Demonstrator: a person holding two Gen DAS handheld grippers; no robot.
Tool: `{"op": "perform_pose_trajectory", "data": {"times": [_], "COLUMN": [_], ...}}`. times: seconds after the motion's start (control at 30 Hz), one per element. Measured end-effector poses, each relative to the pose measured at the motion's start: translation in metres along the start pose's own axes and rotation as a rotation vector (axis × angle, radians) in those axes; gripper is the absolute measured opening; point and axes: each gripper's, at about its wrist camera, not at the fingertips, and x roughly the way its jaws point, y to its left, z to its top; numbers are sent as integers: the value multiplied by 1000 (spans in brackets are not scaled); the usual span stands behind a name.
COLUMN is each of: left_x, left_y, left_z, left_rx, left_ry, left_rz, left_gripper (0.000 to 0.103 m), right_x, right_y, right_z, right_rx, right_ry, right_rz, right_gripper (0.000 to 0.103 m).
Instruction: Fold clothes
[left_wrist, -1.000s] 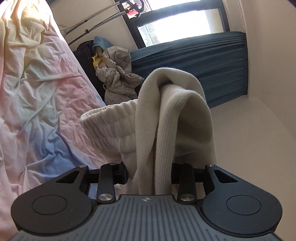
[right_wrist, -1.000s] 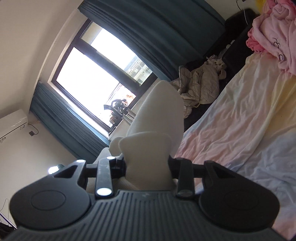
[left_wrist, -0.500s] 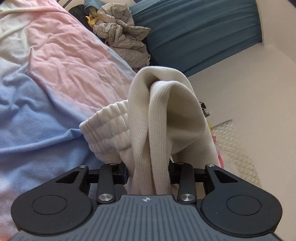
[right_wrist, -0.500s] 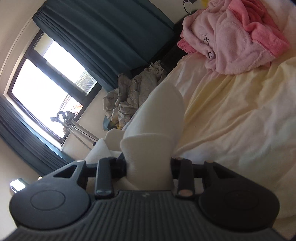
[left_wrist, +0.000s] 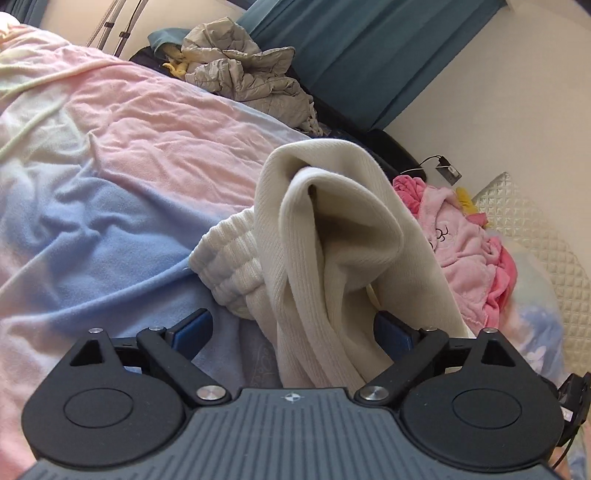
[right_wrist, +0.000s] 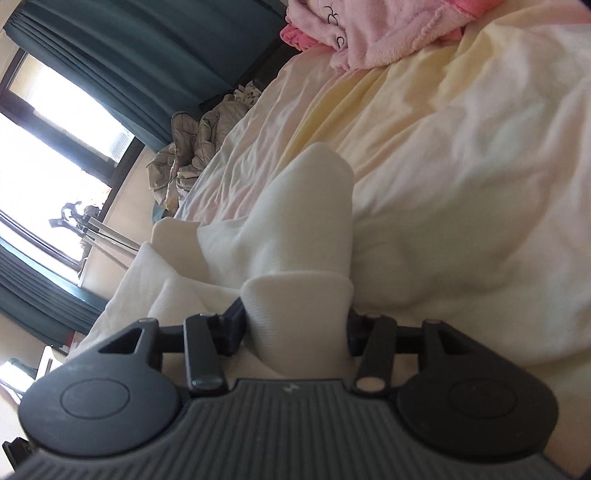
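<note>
Left gripper (left_wrist: 293, 328): my jaws stand wide apart, with the cream knit garment (left_wrist: 332, 258) bunched loosely between them, its weight on the bedsheet (left_wrist: 110, 206) below.
Right gripper (right_wrist: 297, 325): clamped on a fold of the same garment, so that end stays controlled.
Garment: draped straight ahead of both grippers, its ribbed band (left_wrist: 229, 266) left of my left jaws.
Pink robe (left_wrist: 461, 251): lies ahead to the right, well apart.

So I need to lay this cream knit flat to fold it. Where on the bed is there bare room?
The blanket lies bare across its pink and blue stretch, between the grey jacket and the left tongs. Its pale yellow part is free too. It is crowded near the pink robe by the headboard.
</note>
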Motion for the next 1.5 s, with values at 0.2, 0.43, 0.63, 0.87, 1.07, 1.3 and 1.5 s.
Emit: {"op": "perform_pose_trajectory", "data": {"times": [0.2, 0.43, 0.63, 0.87, 1.07, 1.3, 1.5], "left_x": [-61, -164, -248, -323, -362, -370, -357], "left_y": [-20, -39, -40, -20, 9, 42, 69], "left_z": [19, 42, 56, 61, 57, 32, 12], "left_rx": [174, 288, 345, 383, 382, 357, 348], "left_ry": [-63, -213, -313, -394, -435, -482, -498], "left_rz": [90, 154, 245, 388, 510, 576, 588], "left_gripper": [98, 103, 103, 103, 103, 103, 103], "right_x": [-43, -100, -130, -143, -138, -115, -86], "right_y": [34, 84, 159, 252, 313, 341, 340], "right_z": [0, -3, -28, -87, -147, -211, -243], "right_rx": [-207, -368, -444, -598, -732, -856, -926], "right_ry": [-66, -139, -154, -140, -129, -136, -166], "right_rz": [-137, -118, 19, 174, 298, 363, 337], "right_gripper": [58, 60, 61, 62, 66, 66, 67]}}
